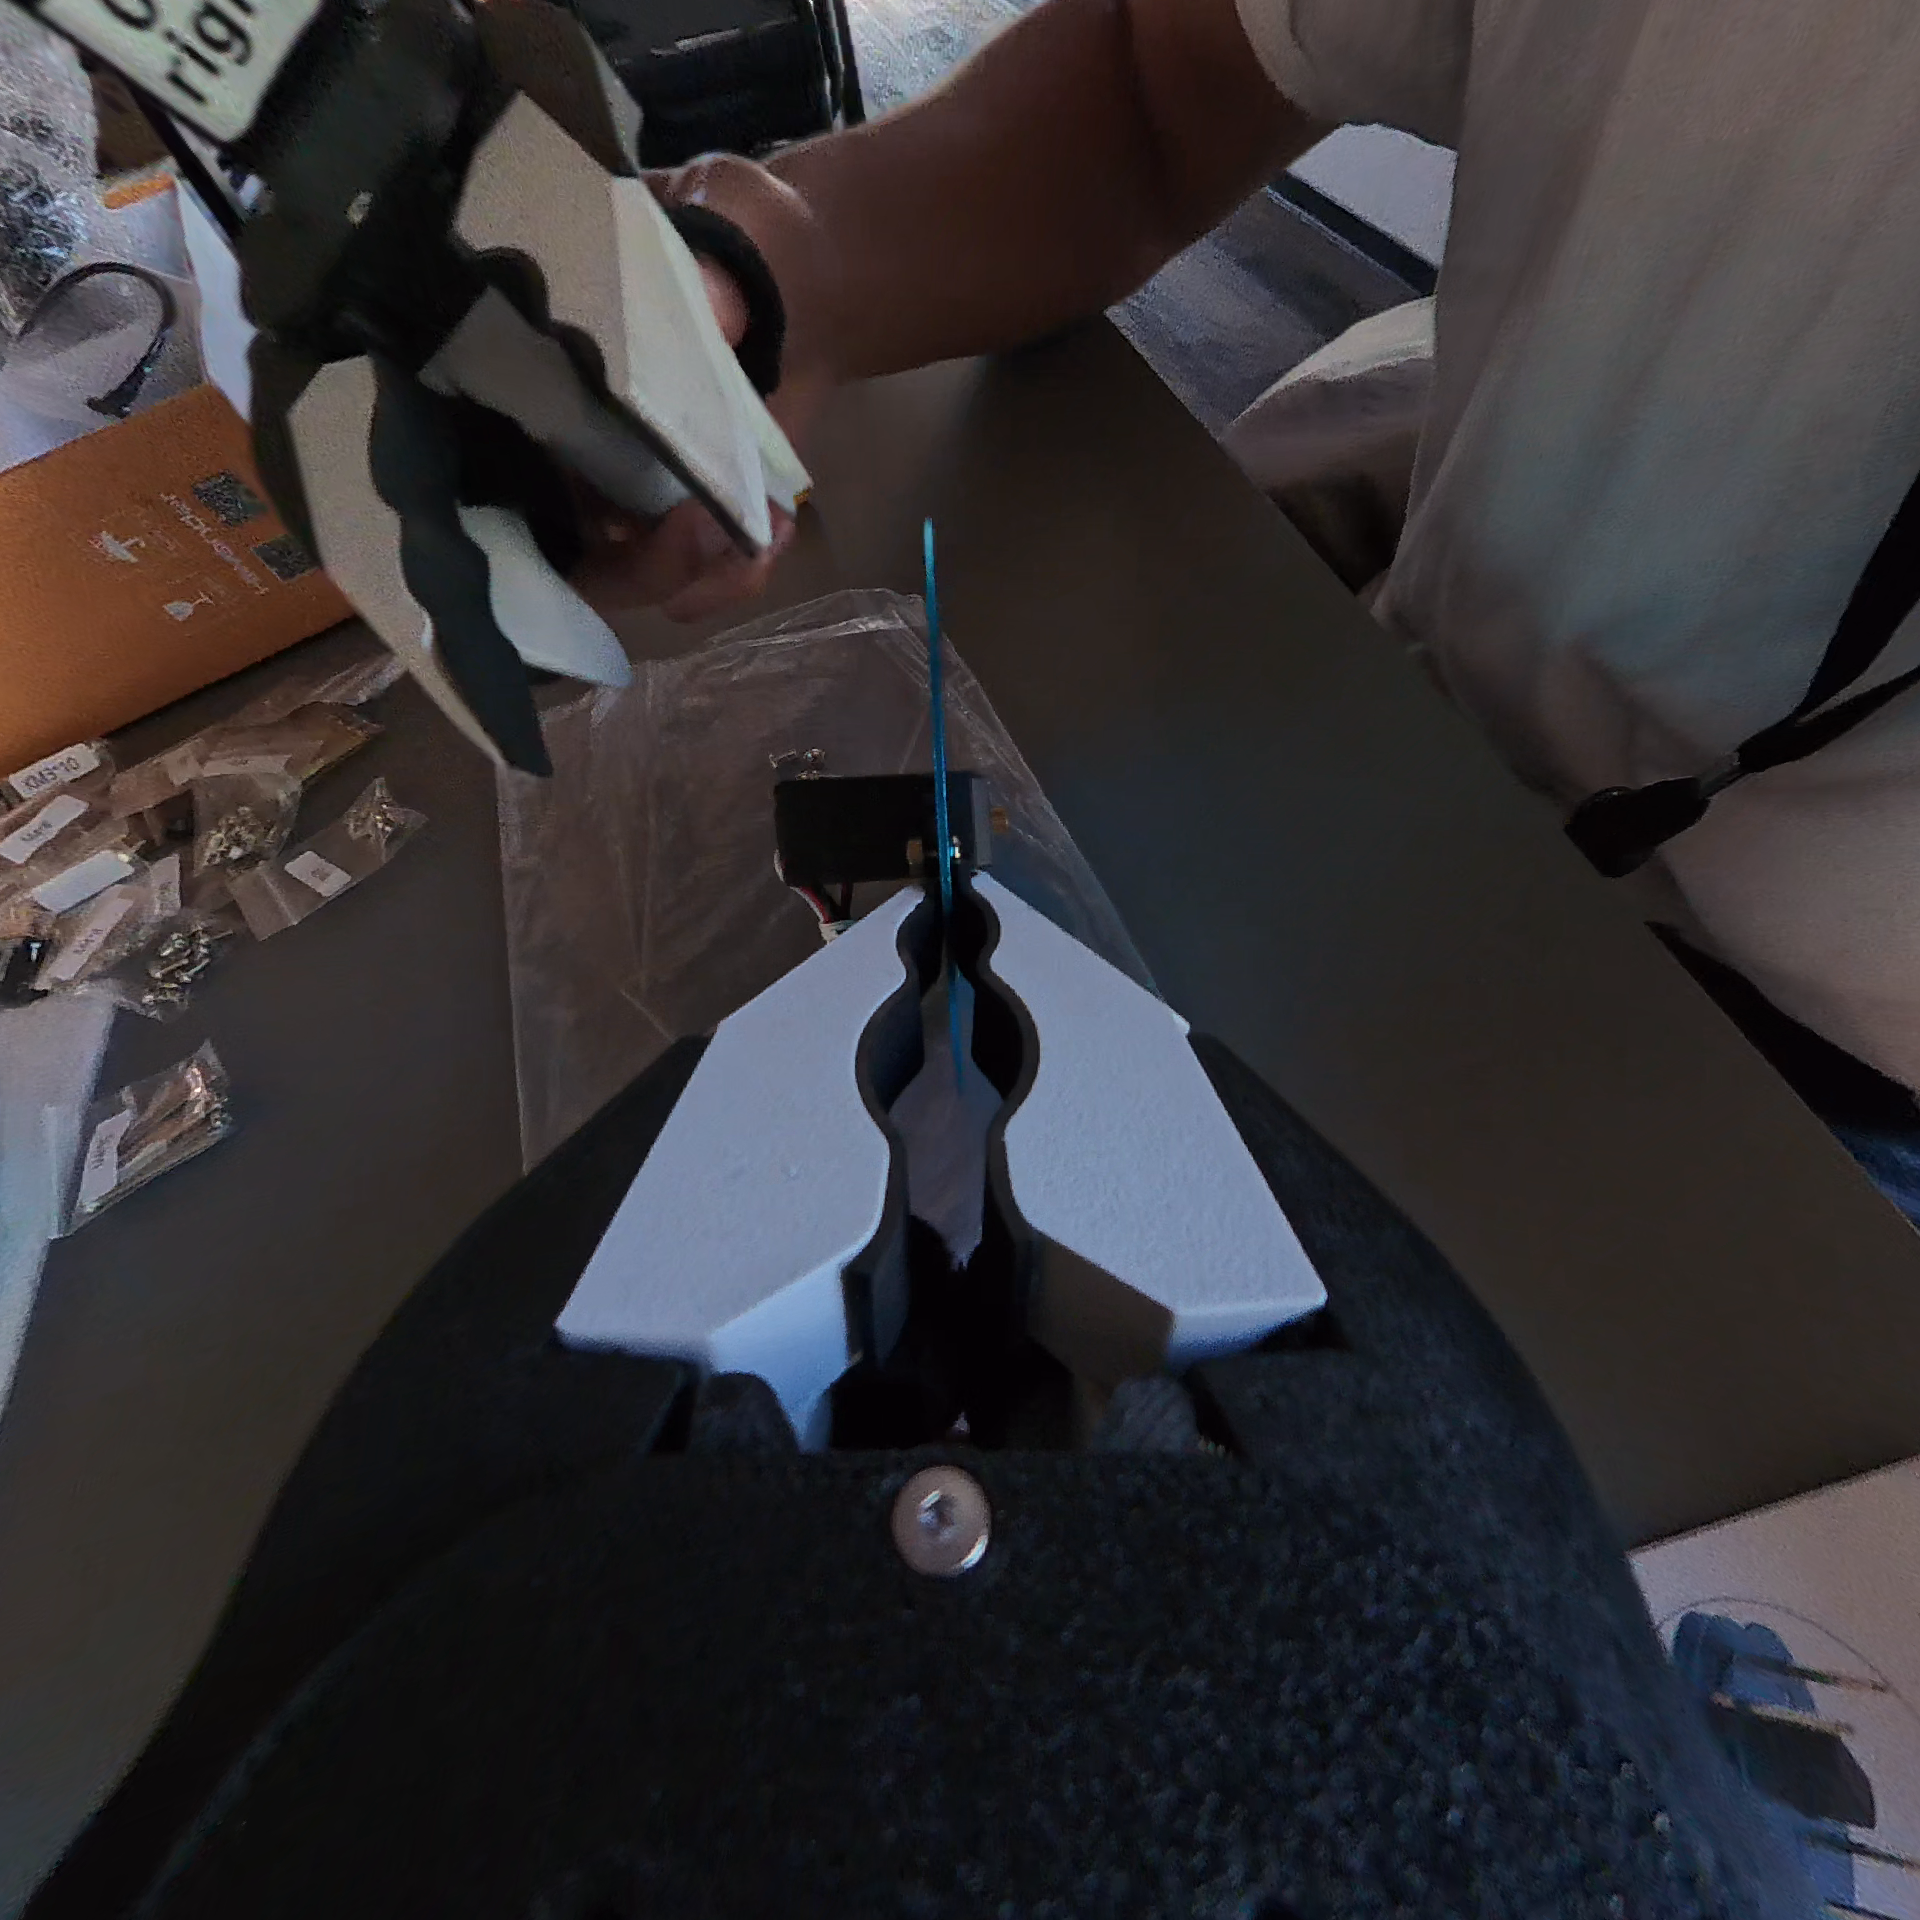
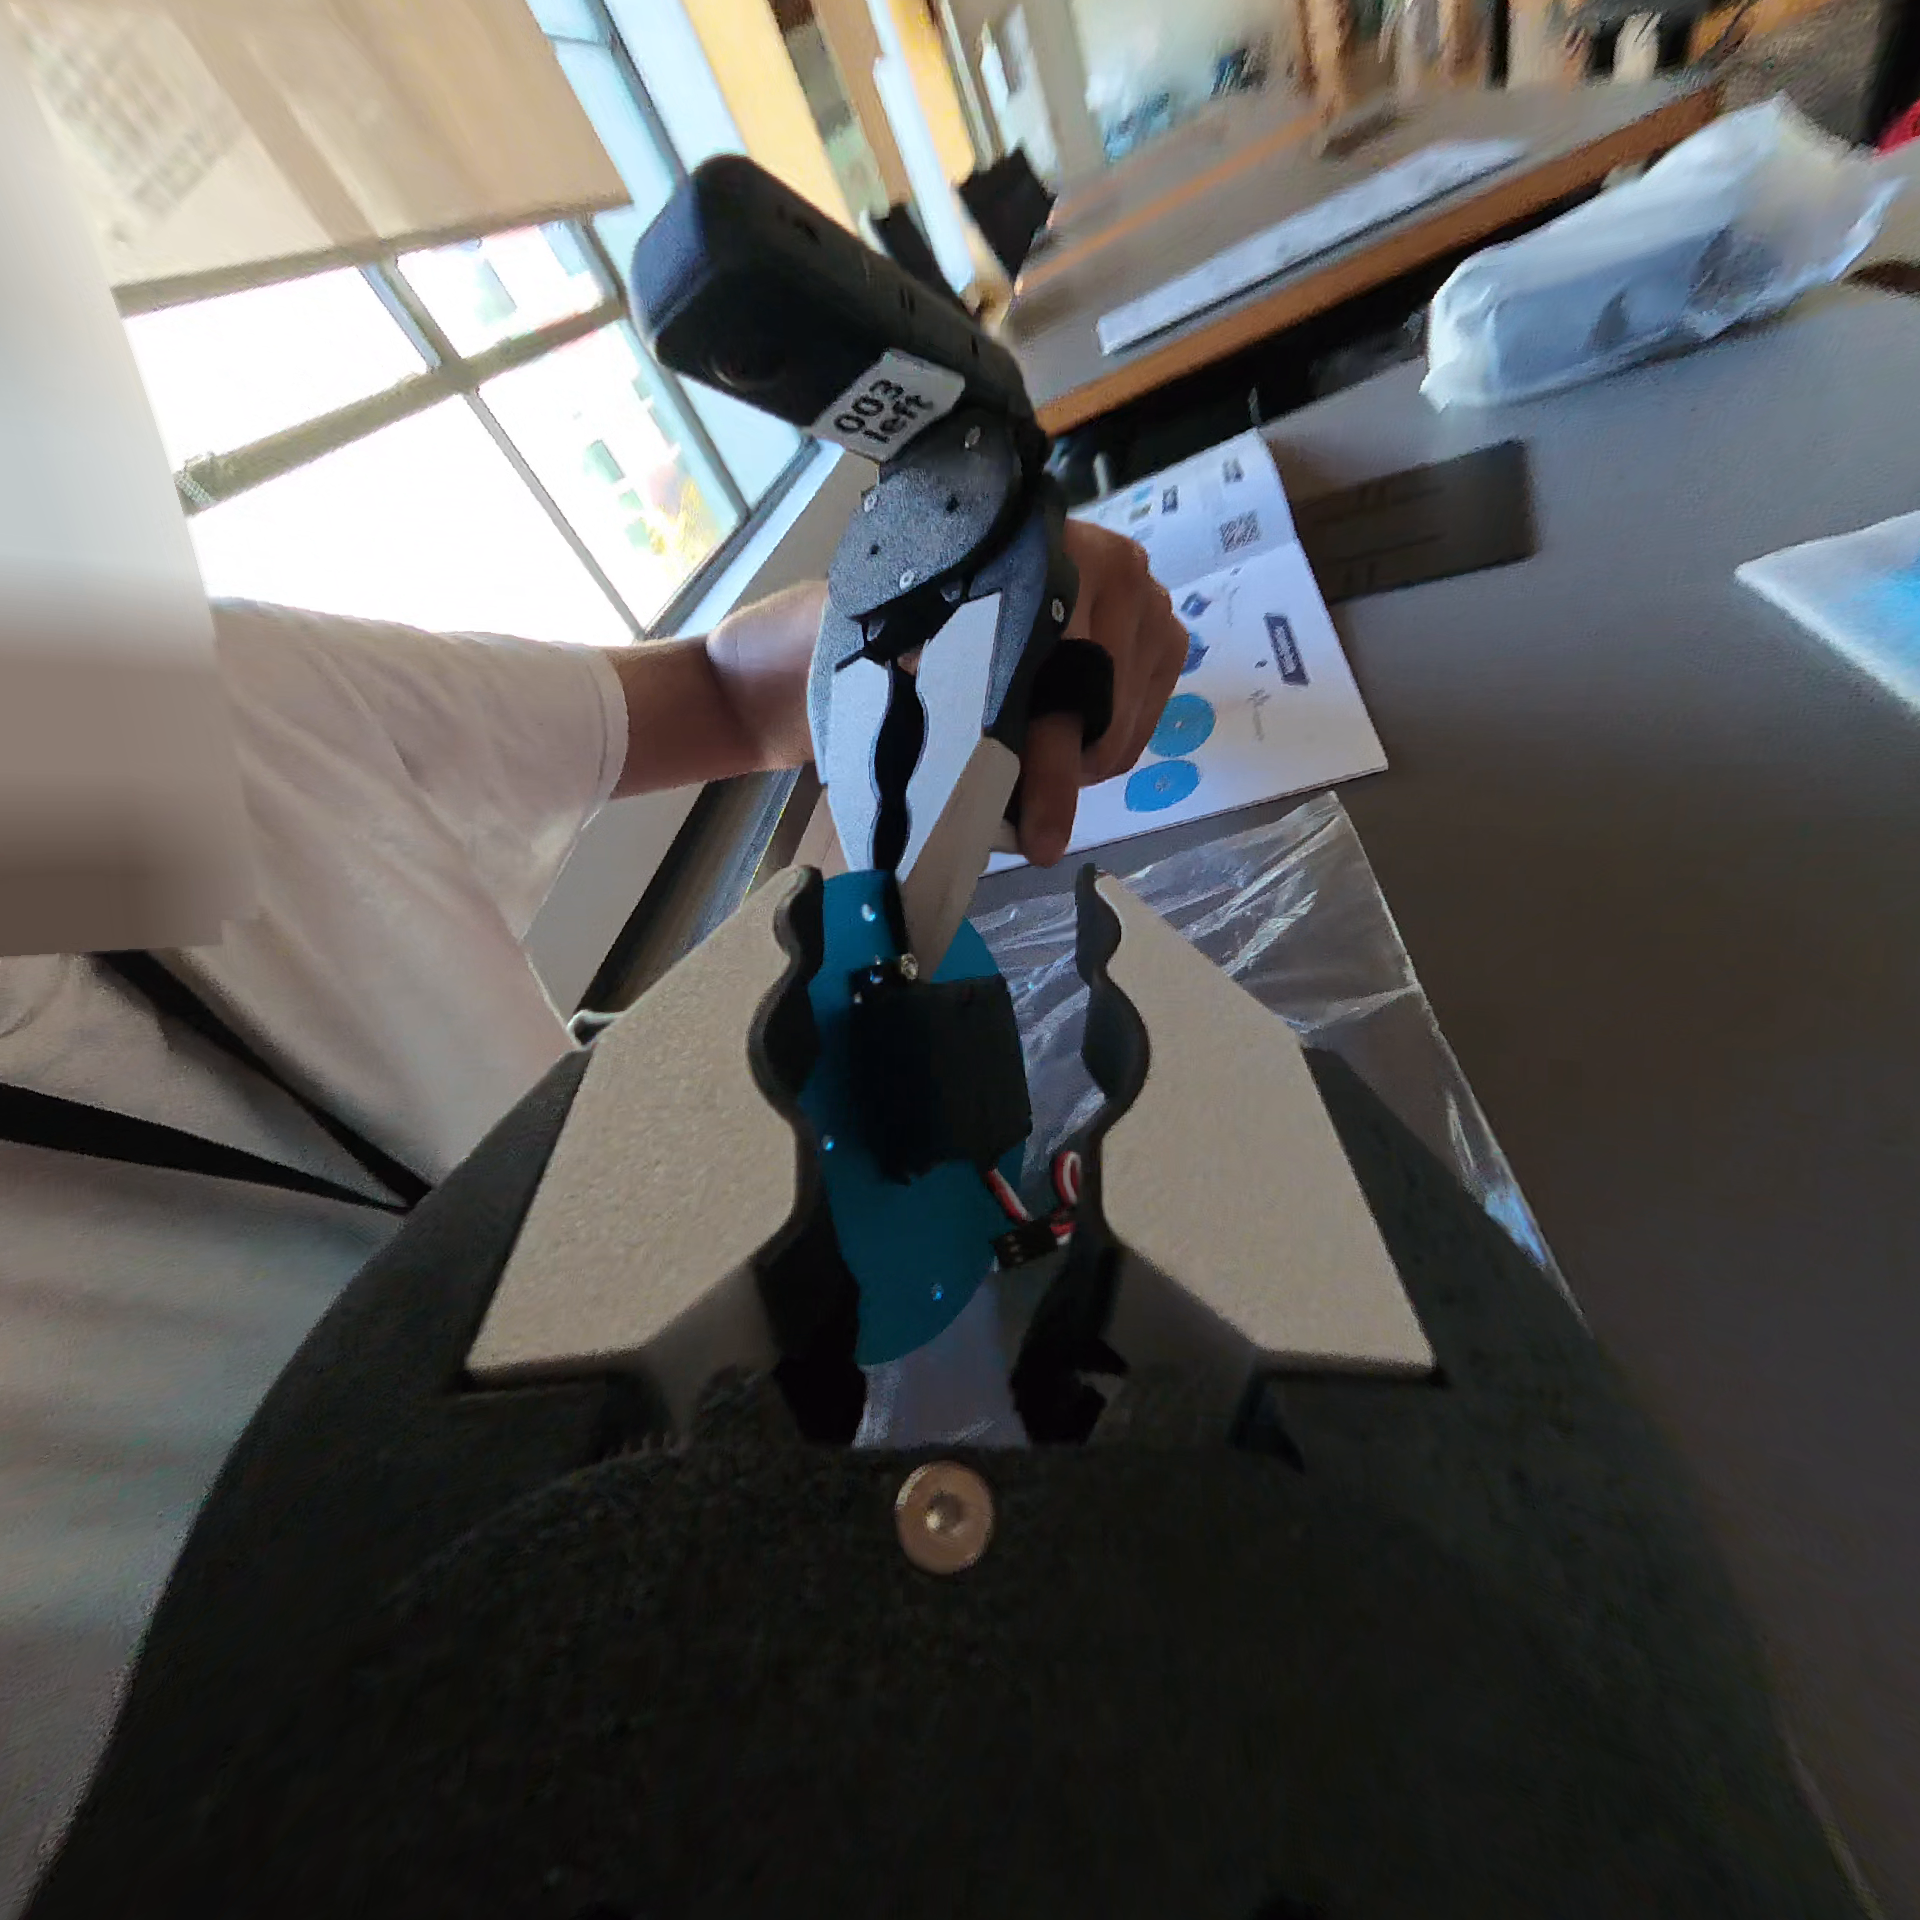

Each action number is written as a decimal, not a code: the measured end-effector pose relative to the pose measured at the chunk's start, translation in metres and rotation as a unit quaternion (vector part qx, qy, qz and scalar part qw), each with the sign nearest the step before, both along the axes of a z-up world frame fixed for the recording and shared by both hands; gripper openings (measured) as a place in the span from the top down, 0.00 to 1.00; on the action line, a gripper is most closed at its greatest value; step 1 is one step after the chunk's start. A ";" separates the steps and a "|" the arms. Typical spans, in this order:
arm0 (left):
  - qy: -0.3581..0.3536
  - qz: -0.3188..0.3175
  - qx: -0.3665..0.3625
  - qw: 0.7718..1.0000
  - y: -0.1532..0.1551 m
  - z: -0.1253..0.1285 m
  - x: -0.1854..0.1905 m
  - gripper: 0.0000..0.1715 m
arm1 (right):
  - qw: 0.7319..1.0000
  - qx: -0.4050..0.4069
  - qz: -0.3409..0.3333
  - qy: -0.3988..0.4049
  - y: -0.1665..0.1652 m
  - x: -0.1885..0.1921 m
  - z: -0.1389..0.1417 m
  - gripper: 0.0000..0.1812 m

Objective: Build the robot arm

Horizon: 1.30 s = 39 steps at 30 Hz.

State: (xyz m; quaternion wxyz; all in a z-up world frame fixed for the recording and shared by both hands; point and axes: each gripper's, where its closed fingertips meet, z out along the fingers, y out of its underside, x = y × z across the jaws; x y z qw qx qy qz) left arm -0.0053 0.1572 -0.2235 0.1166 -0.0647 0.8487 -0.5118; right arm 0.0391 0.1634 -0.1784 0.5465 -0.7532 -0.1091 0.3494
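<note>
**Left gripper clamps a blue plate on edge; right gripper spread wide around it**

The left gripper (image 1: 951, 914) is clenched on a thin blue plate (image 1: 938, 727), which stands edge-on between its wavy black pads and rises toward 12 o'clock in the left wrist view. A small black servo block (image 1: 862, 831) is fixed to the plate's left face, just past the fingertips, with a red-and-white wire (image 1: 831, 920) trailing from its lower corner. Under the plate lies a clear plastic bag (image 1: 707, 790) on the grey table (image 1: 1351, 935).

The right gripper (image 2: 940, 914) is released, its jaws standing wide apart. In the right wrist view the blue plate sits between them, closer to the left finger, with the servo block facing the camera; whether either finger touches the plate cannot be told. In the left wrist view this gripper hangs at 10 o'clock, above and apart from the plate's top edge.

At 9 o'clock in the left wrist view small screw bags (image 1: 208, 831) lie scattered on the table, beside an orange cardboard box (image 1: 114, 561). At 1 o'clock in the right wrist view a printed leaflet (image 2: 1278, 665) with blue discs lies flat near the bag, and a dark flat panel (image 2: 1423, 520) rests just beyond it. A person's white shirt (image 1: 1662, 416) fills the 2 o'clock side of the left wrist view.
</note>
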 end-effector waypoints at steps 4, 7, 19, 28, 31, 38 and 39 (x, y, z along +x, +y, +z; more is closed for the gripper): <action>0.007 0.004 -0.010 1.000 -0.001 0.000 0.001 0.99 | 0.998 0.027 -0.040 -0.035 -0.015 0.010 -0.002 0.73; 0.012 0.009 -0.015 1.000 0.000 0.000 0.003 0.99 | 0.995 0.052 -0.055 -0.061 -0.021 0.012 0.003 0.72; 0.030 0.025 -0.022 0.999 -0.002 -0.001 0.007 0.99 | 0.977 0.057 -0.062 -0.196 -0.016 -0.014 -0.010 0.69; 0.031 0.028 -0.024 0.999 -0.002 -0.001 0.009 0.99 | 0.976 0.069 -0.055 -0.197 -0.017 -0.014 -0.007 0.72; 0.032 0.028 -0.026 0.999 -0.003 -0.001 0.009 0.99 | 0.974 0.071 -0.048 -0.211 -0.017 -0.016 -0.010 0.72; 0.032 0.031 -0.020 0.999 -0.006 -0.002 0.008 0.99 | 0.974 0.005 -0.035 -0.225 -0.017 -0.026 -0.022 0.72; 0.031 0.032 -0.018 0.999 -0.007 -0.002 0.008 0.99 | 0.974 -0.003 -0.038 -0.223 -0.018 -0.026 -0.021 0.72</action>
